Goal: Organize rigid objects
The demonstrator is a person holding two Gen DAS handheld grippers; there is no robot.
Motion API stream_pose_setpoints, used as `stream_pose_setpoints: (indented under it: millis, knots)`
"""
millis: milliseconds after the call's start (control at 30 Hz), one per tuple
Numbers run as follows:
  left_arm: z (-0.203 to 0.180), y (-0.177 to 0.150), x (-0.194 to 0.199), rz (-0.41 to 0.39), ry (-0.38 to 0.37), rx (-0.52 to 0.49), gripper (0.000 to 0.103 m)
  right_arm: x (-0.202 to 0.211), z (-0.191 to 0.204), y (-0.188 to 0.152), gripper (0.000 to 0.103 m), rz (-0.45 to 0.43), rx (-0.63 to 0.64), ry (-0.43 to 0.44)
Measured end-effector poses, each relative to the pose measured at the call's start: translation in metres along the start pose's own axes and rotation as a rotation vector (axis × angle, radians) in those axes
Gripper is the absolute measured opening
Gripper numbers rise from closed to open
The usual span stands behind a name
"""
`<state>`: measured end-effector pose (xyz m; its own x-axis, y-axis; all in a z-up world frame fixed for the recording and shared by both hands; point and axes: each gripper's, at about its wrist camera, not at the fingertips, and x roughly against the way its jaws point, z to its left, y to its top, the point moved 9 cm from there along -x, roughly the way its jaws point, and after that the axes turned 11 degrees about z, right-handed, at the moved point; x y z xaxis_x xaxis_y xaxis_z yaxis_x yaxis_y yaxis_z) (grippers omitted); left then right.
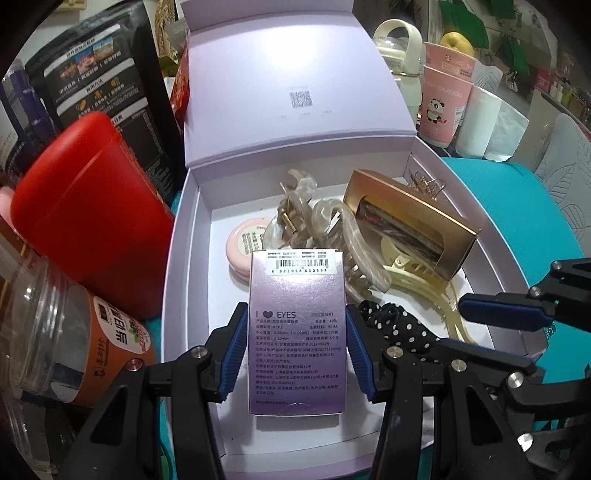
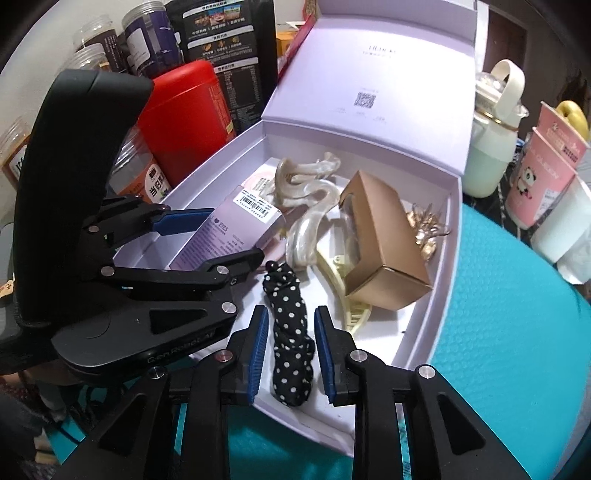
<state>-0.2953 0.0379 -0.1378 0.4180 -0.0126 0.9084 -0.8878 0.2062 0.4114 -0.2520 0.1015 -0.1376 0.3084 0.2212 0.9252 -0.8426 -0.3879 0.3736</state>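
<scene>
The lilac carton (image 1: 297,332) with a barcode stands tilted inside the open lilac box (image 1: 192,236). At its 1 o'clock lie pearly claw clips (image 1: 325,225), and at 3 o'clock a dotted black scrunchie (image 1: 399,325).

I see a teal textured worktop (image 2: 498,332) at lower right, green foliage (image 1: 476,18) at the upper right, and a dark doorway (image 2: 511,33) at top right.
</scene>
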Motion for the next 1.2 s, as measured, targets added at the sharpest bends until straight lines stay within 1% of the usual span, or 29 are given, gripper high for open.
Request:
stream_pose_setpoints:
  millis: [33, 133, 200, 267, 300, 333, 367, 400, 433, 500, 700, 733, 800, 933, 1033, 1100, 1200]
  knots:
    - [-0.001, 0.001, 0.001, -0.004, 0.002, -0.004, 0.05, 0.002, -0.002, 0.006, 0.026, -0.002, -0.002, -0.004]
    - [-0.005, 0.001, -0.004, 0.015, -0.017, -0.007, 0.05, 0.018, -0.01, -0.01, 0.026, -0.008, -0.019, -0.016]
    - [-0.004, -0.002, -0.005, 0.031, -0.039, 0.002, 0.05, 0.022, -0.012, -0.013, 0.027, -0.01, -0.027, -0.018]
    - [-0.004, -0.004, -0.005, 0.039, -0.031, 0.008, 0.051, 0.024, -0.012, -0.013, 0.032, -0.012, -0.032, -0.023]
    - [-0.004, -0.004, -0.005, 0.04, -0.016, 0.006, 0.057, 0.026, -0.013, -0.015, 0.032, -0.013, -0.035, -0.027]
    - [-0.004, -0.004, -0.005, 0.038, -0.009, 0.004, 0.073, 0.027, -0.013, -0.016, 0.032, -0.013, -0.036, -0.029]
    - [-0.004, -0.005, -0.003, 0.034, -0.005, 0.004, 0.083, 0.025, -0.016, -0.012, 0.032, -0.014, -0.037, -0.03]
    - [-0.004, -0.005, -0.001, 0.028, -0.001, 0.005, 0.097, 0.026, -0.016, -0.014, 0.032, -0.014, -0.037, -0.032]
    - [-0.003, -0.006, 0.001, 0.023, 0.002, 0.007, 0.102, 0.028, -0.017, -0.015, 0.032, -0.014, -0.039, -0.037]
    - [-0.002, -0.007, 0.008, 0.012, 0.004, 0.009, 0.102, 0.033, -0.021, -0.019, 0.035, -0.018, -0.044, -0.053]
    - [0.0, -0.006, 0.028, -0.019, 0.004, 0.017, 0.102, 0.041, -0.026, -0.021, 0.035, -0.034, -0.065, -0.067]
    - [0.0, -0.006, 0.033, -0.027, 0.003, 0.017, 0.102, 0.043, -0.026, -0.021, 0.037, -0.037, -0.066, -0.068]
    - [0.001, -0.007, 0.044, -0.045, 0.001, 0.021, 0.102, 0.051, -0.026, -0.022, 0.039, -0.052, -0.07, -0.07]
    - [0.003, -0.008, 0.065, -0.077, 0.009, 0.029, 0.102, 0.068, -0.023, -0.022, 0.04, -0.087, -0.066, -0.076]
    - [0.005, -0.01, 0.085, -0.103, 0.018, 0.043, 0.102, 0.082, -0.019, -0.021, 0.047, -0.122, -0.06, -0.082]
    - [0.005, -0.01, 0.095, -0.117, 0.018, 0.047, 0.102, 0.092, -0.014, -0.02, 0.047, -0.143, -0.046, -0.095]
    - [0.008, -0.01, 0.113, -0.139, 0.014, 0.062, 0.102, 0.11, -0.009, -0.018, 0.054, -0.185, -0.031, -0.119]
